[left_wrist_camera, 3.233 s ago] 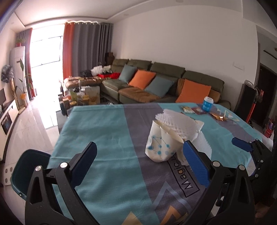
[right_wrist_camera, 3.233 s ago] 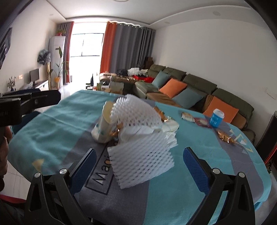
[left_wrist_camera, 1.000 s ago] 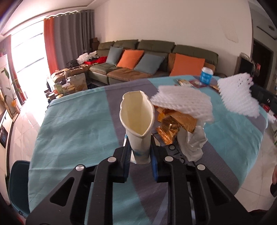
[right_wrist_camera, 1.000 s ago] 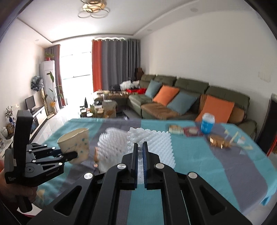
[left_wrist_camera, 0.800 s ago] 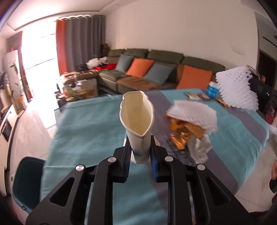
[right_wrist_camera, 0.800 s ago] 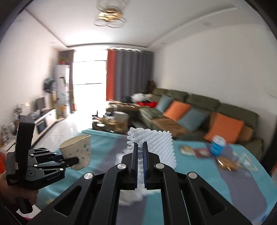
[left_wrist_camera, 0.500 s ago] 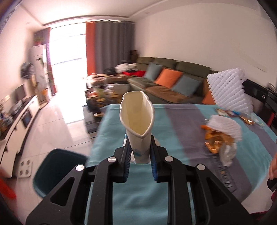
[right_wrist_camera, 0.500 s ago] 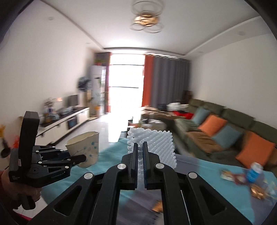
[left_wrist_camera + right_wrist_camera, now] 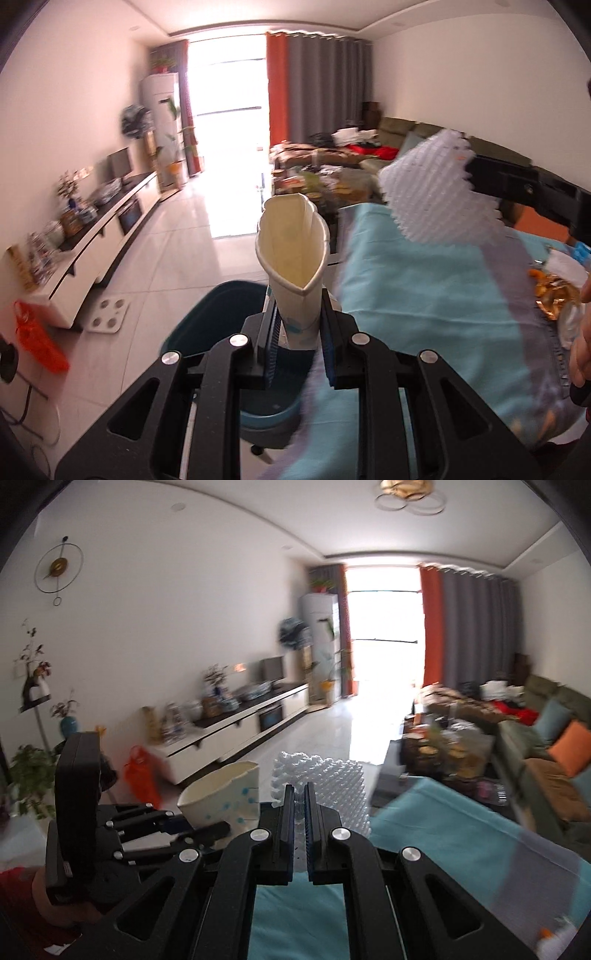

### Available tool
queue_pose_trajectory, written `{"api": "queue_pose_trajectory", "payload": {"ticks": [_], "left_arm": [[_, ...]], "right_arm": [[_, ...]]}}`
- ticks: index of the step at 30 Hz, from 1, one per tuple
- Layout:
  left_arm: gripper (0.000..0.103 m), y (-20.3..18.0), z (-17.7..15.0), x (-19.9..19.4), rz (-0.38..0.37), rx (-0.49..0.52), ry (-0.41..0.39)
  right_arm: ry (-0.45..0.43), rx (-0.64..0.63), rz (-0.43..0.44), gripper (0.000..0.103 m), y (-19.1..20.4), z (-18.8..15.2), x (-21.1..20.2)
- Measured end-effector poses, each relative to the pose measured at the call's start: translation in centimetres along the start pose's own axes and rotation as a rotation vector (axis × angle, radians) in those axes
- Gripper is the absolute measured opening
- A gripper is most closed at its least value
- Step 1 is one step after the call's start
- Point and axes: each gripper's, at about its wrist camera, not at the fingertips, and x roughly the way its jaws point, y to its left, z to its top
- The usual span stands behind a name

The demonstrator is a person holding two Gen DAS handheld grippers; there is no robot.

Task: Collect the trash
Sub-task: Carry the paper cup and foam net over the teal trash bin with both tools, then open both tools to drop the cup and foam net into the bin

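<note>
So the biggest thing here is the table under its teal and grey cloth (image 9: 424, 288), filling the right side of the left wrist view. Next down, a dark teal round plastic bin (image 9: 207, 325) sits on the pale tiled floor just beside the table's edge, straight under and ahead of the left gripper (image 9: 298, 332).

That left gripper is clamped tight on the base of a squashed white paper cup with blue dots (image 9: 293, 266), mouth tipped forward, held up in the air over the bin's rim area.

The right gripper (image 9: 300, 812) is pinched on a white foam mesh fruit sleeve (image 9: 332, 782), which sticks out past the fingertips, off the table and up in the air just to the right of the cup.

Smallest bit: crumpled gold foil wrappers (image 9: 550, 295) lying on the cloth at the far right, partly cut off.
</note>
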Motion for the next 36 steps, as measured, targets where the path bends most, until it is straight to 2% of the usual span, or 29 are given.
{"api": "queue_pose_trajectory", "payload": {"ticks": [4,10,16,19,21,22,23,24,26,30,32,36], "left_arm": [[0.02,3.2,-0.9,0.5,0.062,-0.012,0.029],[0.02,6.1,-2.8,3.6,0.098,-0.072,0.108],[0.021,6.9,-4.9,8.6,0.075,-0.119,0.207],[0.021,7.1,-5.9,11.0,0.072,-0.124,0.265],[0.022,7.0,-6.2,12.2,0.083,-0.112,0.276],[0.024,6.8,-6.4,12.8,0.09,-0.102,0.287],[0.026,6.6,-6.5,13.1,0.091,-0.1,0.288],[0.03,6.6,-6.3,13.1,0.091,-0.102,0.275],[0.036,6.5,-6.3,13.2,0.1,-0.097,0.264],[0.038,6.4,-5.7,12.9,0.103,-0.118,0.236],[0.049,6.5,-5.4,11.4,0.121,-0.122,0.211],[0.052,7.1,-4.3,9.2,0.146,-0.13,0.163]], "right_arm": [[0.071,0.056,0.11,0.004,0.8,0.5,4.5],[0.232,0.254,0.241,0.004,0.2,-1.1,11.4],[0.381,0.428,0.281,0.004,-0.1,-3.8,16.5],[0.434,0.457,0.267,0.005,0.1,-4.7,18.0],[0.46,0.455,0.245,0.009,0.4,-5.1,18.9],[0.465,0.452,0.233,0.014,0.5,-5.2,19.0],[0.469,0.449,0.226,0.024,0.6,-5.3,19.2],[0.468,0.451,0.224,0.028,0.8,-5.4,19.1],[0.461,0.443,0.22,0.028,0.8,-5.2,19.0],[0.435,0.466,0.238,0.032,-0.2,-4.7,18.5],[0.424,0.476,0.248,0.047,-0.6,-4.3,18.0],[0.383,0.466,0.246,0.049,-0.8,-3.5,16.8]]}}
